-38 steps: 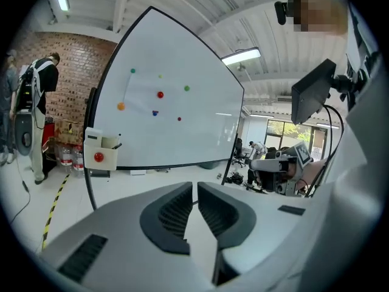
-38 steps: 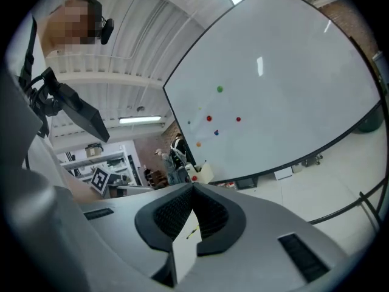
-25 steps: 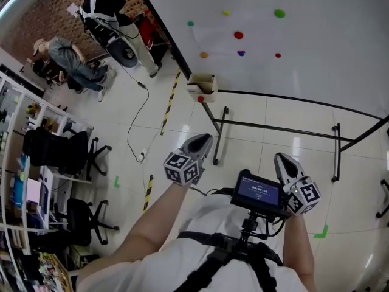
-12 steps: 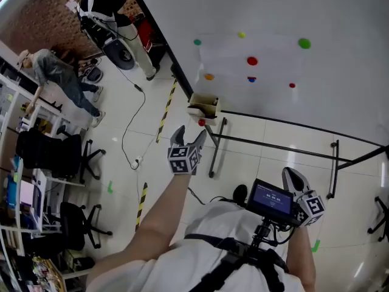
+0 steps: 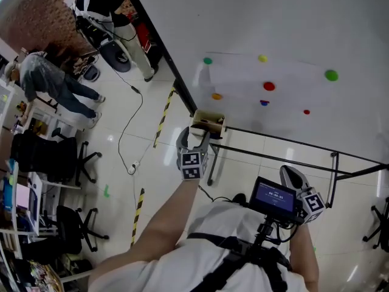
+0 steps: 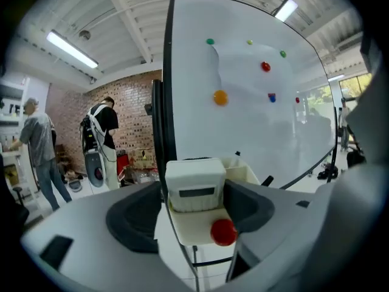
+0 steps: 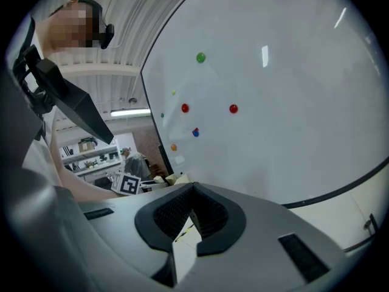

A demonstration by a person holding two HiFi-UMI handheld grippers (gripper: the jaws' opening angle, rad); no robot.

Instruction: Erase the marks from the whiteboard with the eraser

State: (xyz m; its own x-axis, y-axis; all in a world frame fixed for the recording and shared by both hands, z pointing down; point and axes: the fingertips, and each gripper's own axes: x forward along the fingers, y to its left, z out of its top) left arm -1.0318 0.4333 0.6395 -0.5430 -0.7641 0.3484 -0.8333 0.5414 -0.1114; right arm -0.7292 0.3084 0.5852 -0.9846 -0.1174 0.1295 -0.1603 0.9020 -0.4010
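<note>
- The eraser [image 6: 196, 184], one white block, stands in the tray [image 6: 182, 233] straight ahead of the left gripper [image 5: 194, 137]. It sits between the jaws, which have just been opening and stand spread; I can't tell if they touch it.
- Right gripper [image 7: 190, 202]: pads pressed together, nothing in them.
- Whiteboard [image 5: 292, 29] beyond both grippers — seven coloured dots [image 5: 268, 86]; pen marks too faint to make out.

No readable text anywhere. Screen [image 5: 275, 196] just beside the right gripper [image 5: 290, 174]: one row of pale characters, too small to make out.
</note>
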